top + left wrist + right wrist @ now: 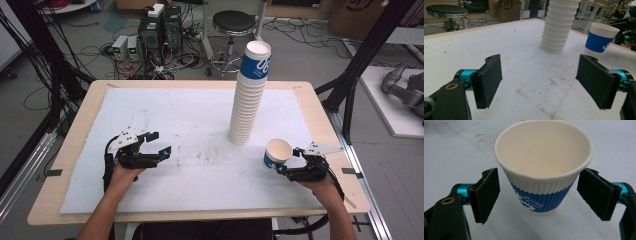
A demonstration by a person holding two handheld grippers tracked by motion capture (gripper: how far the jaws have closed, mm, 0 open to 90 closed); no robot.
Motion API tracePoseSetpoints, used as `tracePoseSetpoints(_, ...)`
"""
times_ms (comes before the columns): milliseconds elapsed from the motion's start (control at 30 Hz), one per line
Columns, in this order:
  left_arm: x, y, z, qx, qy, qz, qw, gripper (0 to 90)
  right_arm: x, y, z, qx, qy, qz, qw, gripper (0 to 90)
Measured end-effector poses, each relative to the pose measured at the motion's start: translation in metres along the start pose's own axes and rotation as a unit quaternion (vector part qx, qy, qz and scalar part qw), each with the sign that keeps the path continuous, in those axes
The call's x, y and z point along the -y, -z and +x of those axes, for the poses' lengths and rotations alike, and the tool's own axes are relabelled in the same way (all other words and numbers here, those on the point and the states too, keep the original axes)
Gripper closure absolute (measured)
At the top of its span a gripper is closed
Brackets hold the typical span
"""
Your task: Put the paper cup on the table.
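The right gripper [537, 195] stood spread around the lone cup [543, 167], pads clear of it. It looked just released; backing away came next.

Even, soft indoor light
Faint shadows lie beside the cup stack [248, 100]; the room behind it is soft and blurred.

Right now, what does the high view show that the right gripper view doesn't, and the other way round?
High view alone: the tall stack of cups standing upright on the white mat, the left gripper open over bare mat, a black stool and computers on the floor beyond the table.

Right gripper view alone: the bare inside of the single cup, and a clear gap between each pad and its ribbed wall.

Both: that blue-and-white cup standing upright, with the open right gripper beside it.
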State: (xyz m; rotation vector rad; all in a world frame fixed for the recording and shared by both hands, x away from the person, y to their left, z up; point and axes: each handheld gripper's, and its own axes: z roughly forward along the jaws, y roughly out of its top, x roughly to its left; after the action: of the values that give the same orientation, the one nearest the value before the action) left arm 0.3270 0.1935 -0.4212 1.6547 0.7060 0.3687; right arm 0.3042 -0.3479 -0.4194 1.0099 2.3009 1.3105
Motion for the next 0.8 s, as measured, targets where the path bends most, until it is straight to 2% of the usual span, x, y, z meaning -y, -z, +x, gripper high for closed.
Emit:
tracePoseSetpoints(133, 0.000, 0.000, 0.001, -0.002, 0.002, -0.002, 1.0000, 20.5, -0.001, 0.010, -0.002, -0.004, 0.000, -0.007, 1.0000, 18.7)
tracePoseSetpoints(267, -0.001, -0.001, 0.001, -0.002, 0.002, -0.006, 1.0000, 20.5, -0.008, 0.034, -0.004, 0.003, -0.007, -0.040, 0.9992, 18.7)
tracePoseSetpoints(400, -0.002, -0.002, 0.000, 0.000, 0.003, -0.011, 0.9999, 20.5, -0.021, 0.047, 0.001, 0.004, -0.005, -0.087, 0.9961, 18.7)
tracePoseSetpoints(600, -0.007, -0.001, -0.003, 0.007, -0.004, -0.021, 0.9997, 20.5, -0.039, 0.047, 0.012, 0.010, 0.005, -0.105, 0.9944, 18.7)
tracePoseSetpoints(800, -0.008, 0.005, -0.004, 0.003, -0.005, -0.028, 0.9996, 20.4, -0.047, 0.040, 0.020, 0.020, 0.022, -0.105, 0.9940, 18.7)
